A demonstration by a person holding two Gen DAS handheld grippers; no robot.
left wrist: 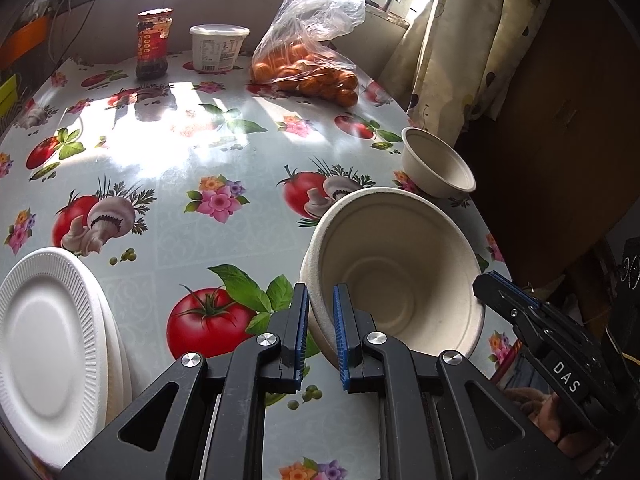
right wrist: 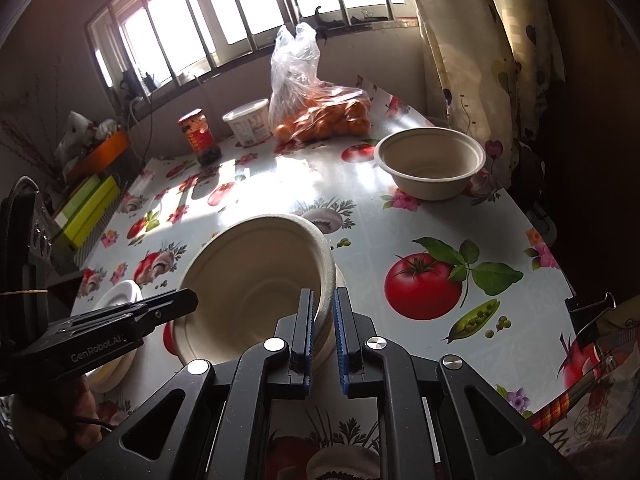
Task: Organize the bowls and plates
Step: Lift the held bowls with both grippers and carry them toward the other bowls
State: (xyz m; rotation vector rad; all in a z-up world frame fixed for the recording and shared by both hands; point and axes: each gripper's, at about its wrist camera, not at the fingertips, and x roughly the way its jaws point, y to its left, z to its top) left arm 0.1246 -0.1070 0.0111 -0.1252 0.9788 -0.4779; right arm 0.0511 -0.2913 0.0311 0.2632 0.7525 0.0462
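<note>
surface (left wrist: 168,184): floral/tomato-print cloth
far edge: jar (left wrist: 154,44), tub (left wrist: 218,46), bag of oranges (left wrist: 312,68)
right: bowl (left wrist: 438,164)
near left: plate stack (left wrist: 52,336)

round table (left wrist: 168,184) under a glossy white oilcloth printed with tomatoes, mushrooms, peas and flowers; sunlight falls in bright bars across its far half. barred window (right wrist: 224,20) with a dark frame runs along the far wall, very bright outside. cream curtain with dark heart and flower print (right wrist: 472,60) hangs at the right. plain beige wall (right wrist: 48,76) at the left, with cables trailing from the sill. dark brown wooden cabinet (left wrist: 560,100) stands beside the curtain, in shadow.
</note>
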